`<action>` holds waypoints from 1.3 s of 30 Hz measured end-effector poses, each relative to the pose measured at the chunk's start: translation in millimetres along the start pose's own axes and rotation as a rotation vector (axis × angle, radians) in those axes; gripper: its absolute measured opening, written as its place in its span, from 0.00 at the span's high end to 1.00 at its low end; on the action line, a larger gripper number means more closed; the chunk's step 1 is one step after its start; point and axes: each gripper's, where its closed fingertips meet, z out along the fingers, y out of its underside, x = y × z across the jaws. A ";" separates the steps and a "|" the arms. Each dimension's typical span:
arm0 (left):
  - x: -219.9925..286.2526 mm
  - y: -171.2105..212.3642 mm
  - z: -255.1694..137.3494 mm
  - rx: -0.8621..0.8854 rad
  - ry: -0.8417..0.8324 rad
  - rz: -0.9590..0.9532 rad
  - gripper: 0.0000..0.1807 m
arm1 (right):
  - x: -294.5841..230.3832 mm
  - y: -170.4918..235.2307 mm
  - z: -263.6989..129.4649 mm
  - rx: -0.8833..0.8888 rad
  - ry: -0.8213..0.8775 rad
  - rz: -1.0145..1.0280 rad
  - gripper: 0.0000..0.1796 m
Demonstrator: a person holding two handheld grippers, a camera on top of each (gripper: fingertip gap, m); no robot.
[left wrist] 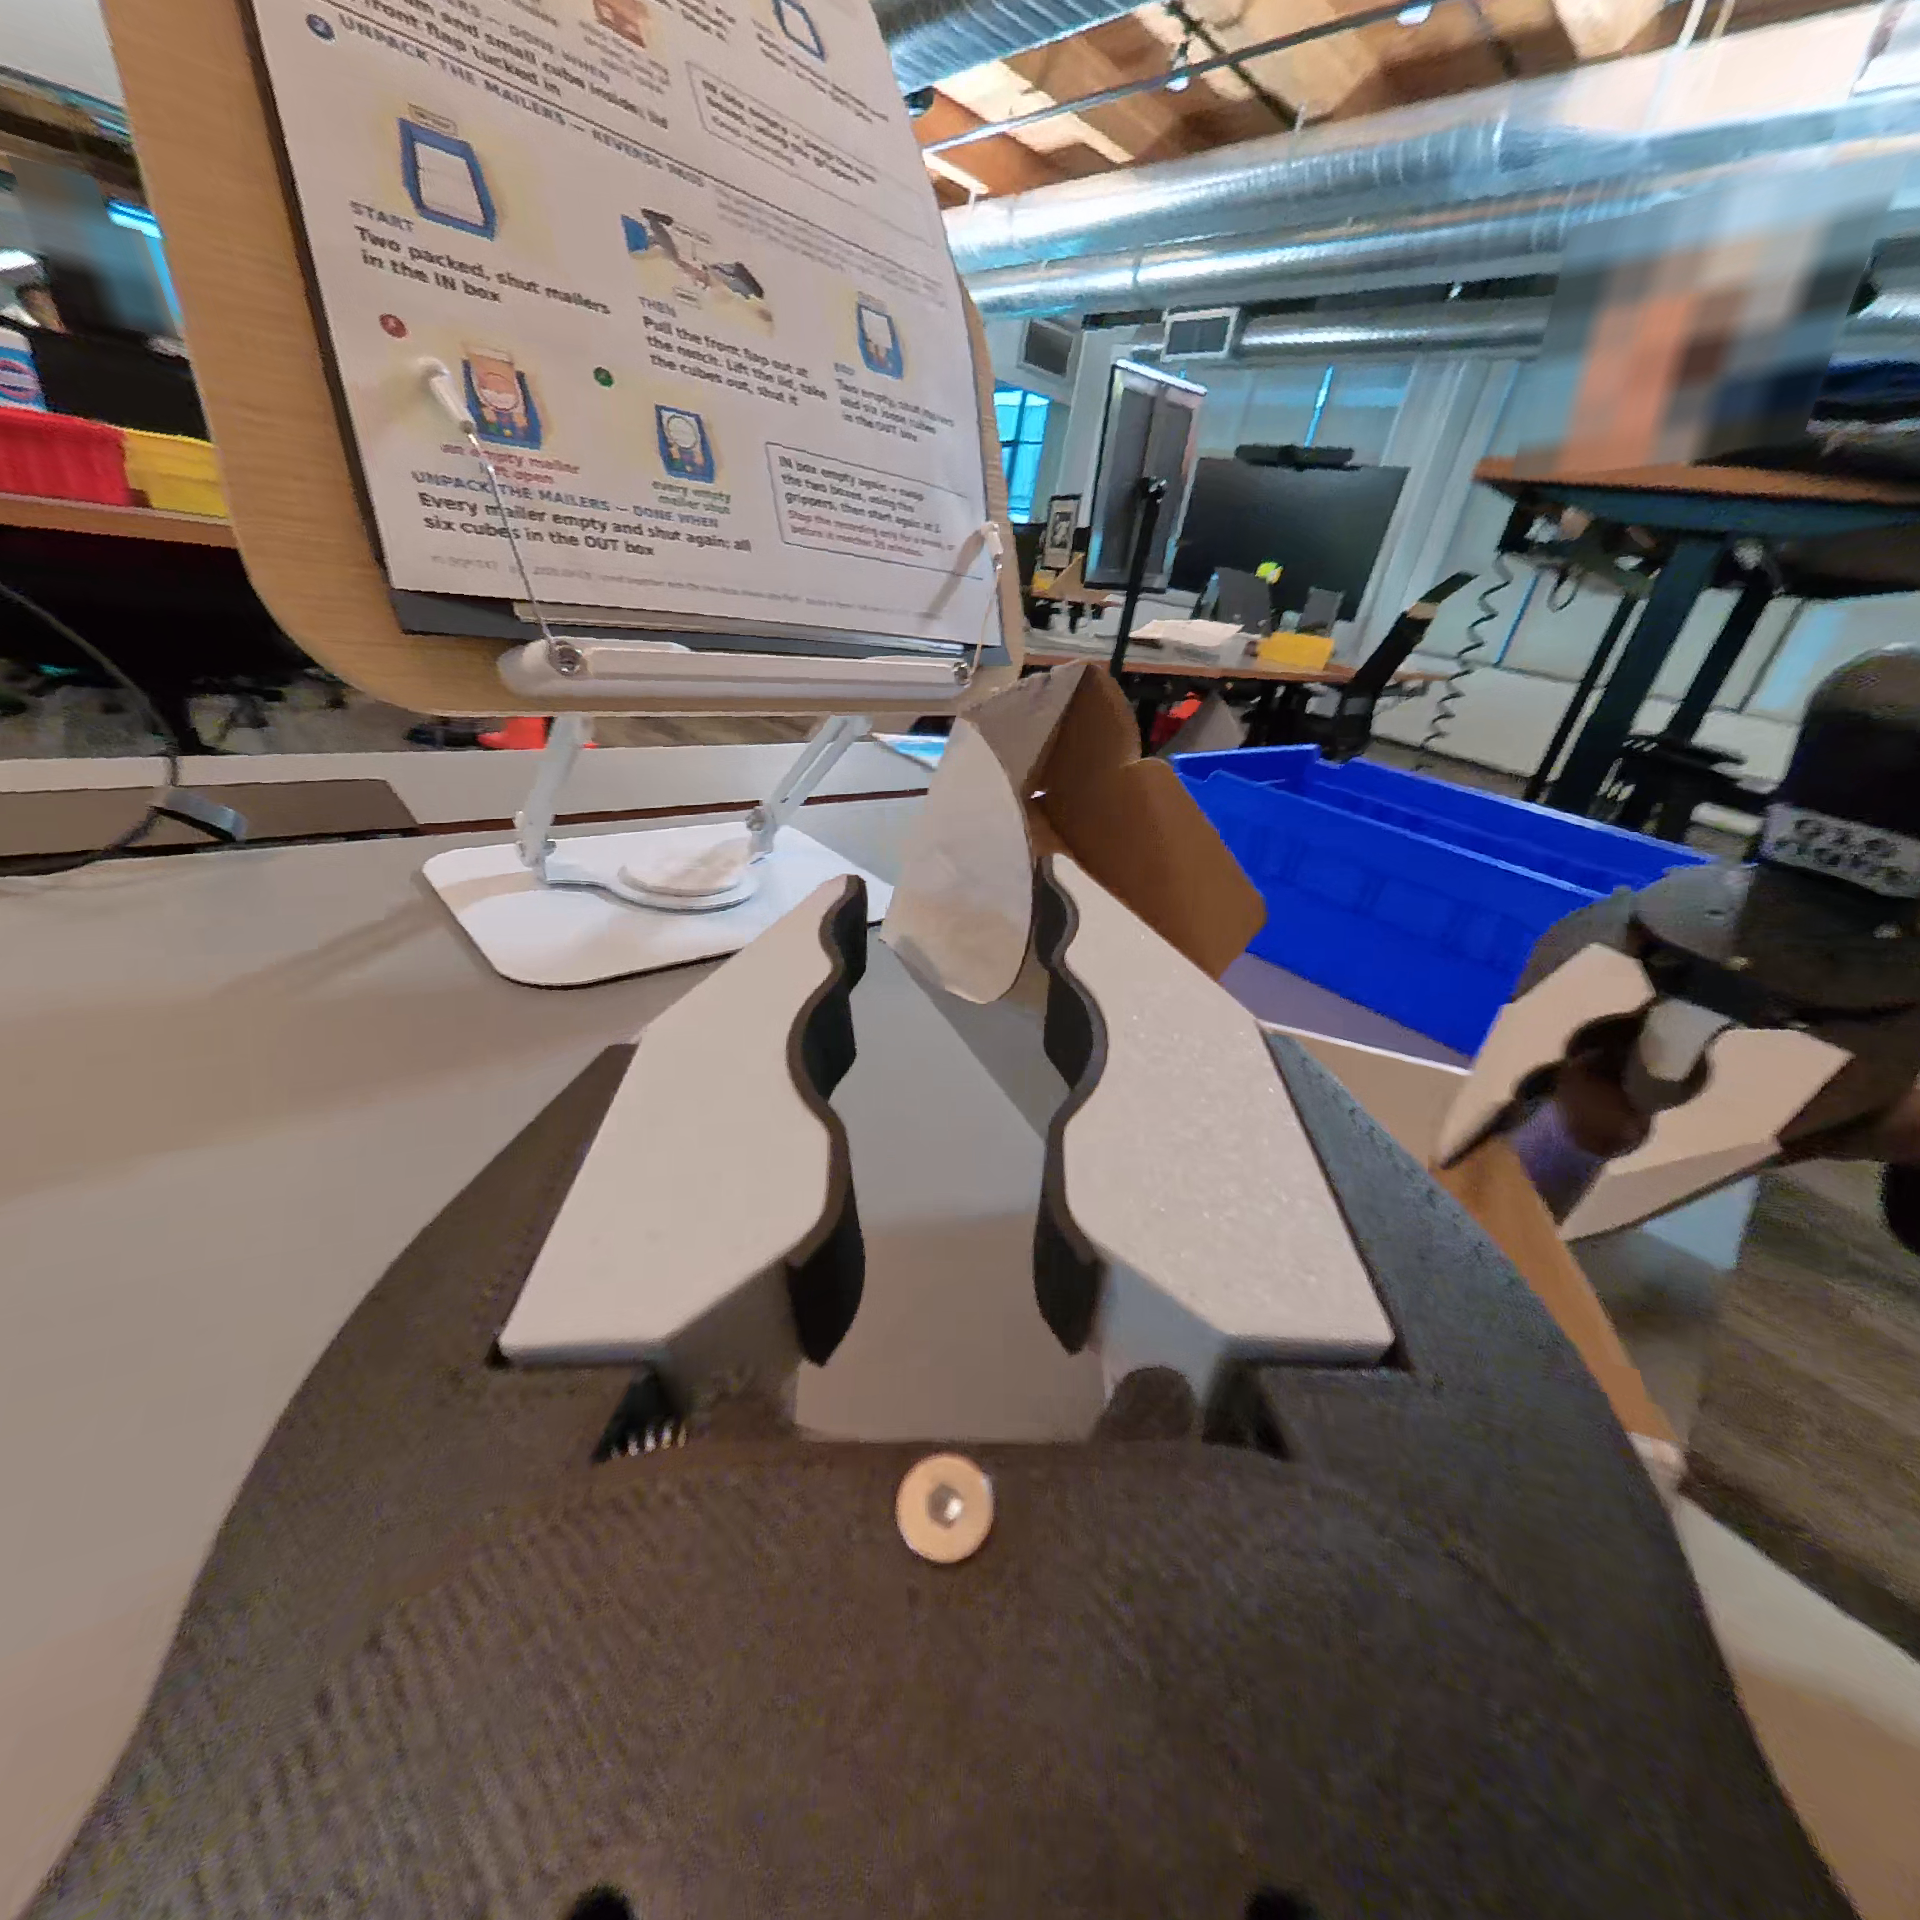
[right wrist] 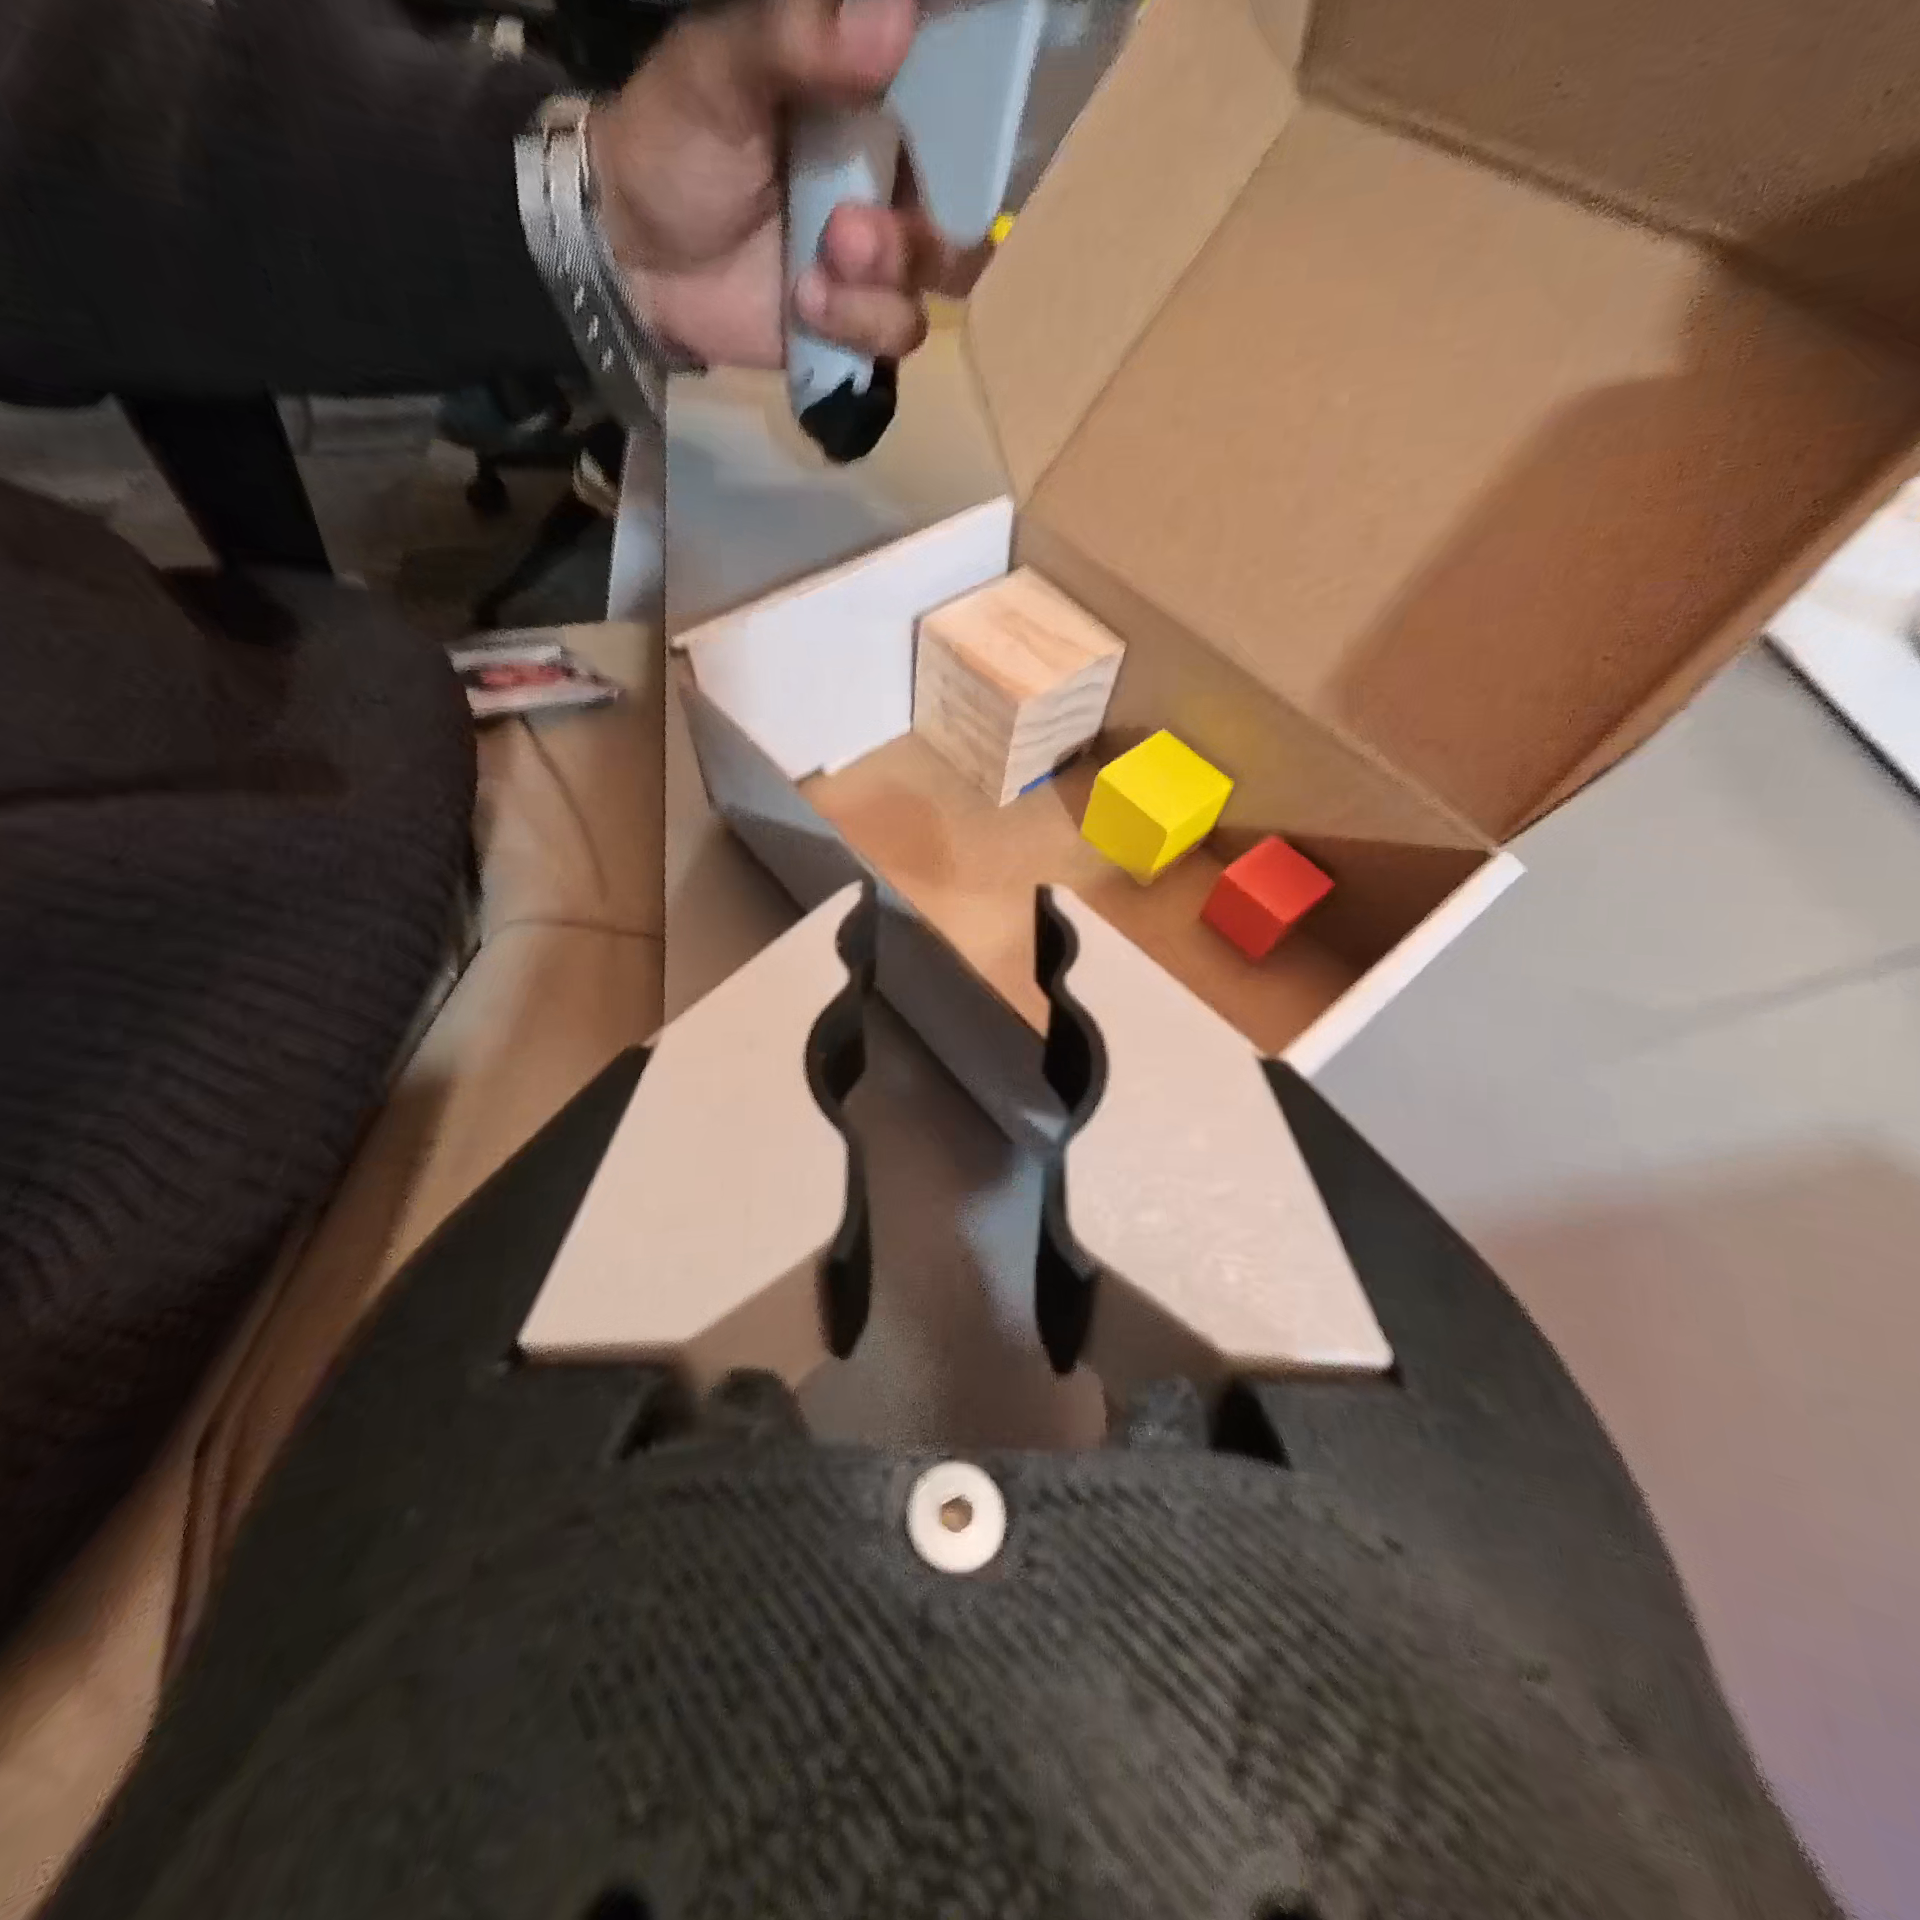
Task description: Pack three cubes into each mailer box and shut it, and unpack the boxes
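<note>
1. Right wrist view: mailer box (right wrist: 1226,966) sits just ahead of the right hand-held gripper (right wrist: 954,914), its near wall between the fingers.
2. Lid (right wrist: 1455,436) stands raised behind the box cavity.
3. Inside, along the back wall: large cube (right wrist: 1013,698) far-left, middle cube (right wrist: 1153,800) to its right, small cube (right wrist: 1265,896) right of that, nearest the right wall.
4. A hand (right wrist: 727,197) is up-left, beyond the box.
5. Left wrist view: lid flap (left wrist: 971,894) just ahead of the left hand-held gripper (left wrist: 951,914), between the fingertips.
6. Document stand (left wrist: 623,883) ahead-left on the worktop (left wrist: 208,1039).
7. Bin (left wrist: 1403,883) ahead-right, behind the flap.
</note>
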 end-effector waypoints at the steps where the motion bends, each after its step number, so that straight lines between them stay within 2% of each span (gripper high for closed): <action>1: 2.2 -0.7 -0.1 0.005 0.016 -0.026 0.82 | 3.1 -8.3 -2.8 0.046 0.015 0.020 0.82; 5: 11.7 -1.1 0.2 0.010 0.068 -0.053 0.82 | 19.0 -54.1 -18.0 0.291 0.114 0.123 0.76; 7: 16.8 -2.9 -0.1 0.019 0.085 -0.047 0.83 | 32.9 -66.3 -17.3 0.324 0.218 0.207 0.76; 10: 23.6 -4.1 -0.2 0.029 0.102 -0.038 0.82 | 38.3 -66.6 3.5 0.220 0.317 0.295 0.73; 12: 26.2 -5.5 -0.7 0.037 0.104 -0.025 0.82 | 29.5 -66.1 26.1 0.142 0.304 0.324 0.75; 16: 27.9 -6.1 -1.1 0.043 0.107 -0.013 0.83 | 25.6 -46.9 69.4 -0.125 0.326 0.330 0.72; 19: 27.9 -5.9 -2.0 0.041 0.105 0.009 0.83 | 22.1 -21.0 86.8 -0.335 0.333 0.345 0.69; 23: 29.3 -5.1 -1.7 0.041 0.107 0.041 0.83 | 15.6 -21.7 86.5 -0.314 0.285 0.376 0.76; 31: 27.5 -4.8 -1.5 0.039 0.098 0.048 0.84 | 19.4 -12.3 56.4 -0.313 0.210 0.474 0.78; 35: 27.8 -4.4 -1.3 0.039 0.100 0.053 0.84 | 17.9 -32.4 56.0 -0.190 0.162 0.522 0.74; 39: 28.0 -4.3 -1.5 0.038 0.099 0.060 0.84 | 22.2 -12.2 58.9 -0.316 0.247 0.454 0.68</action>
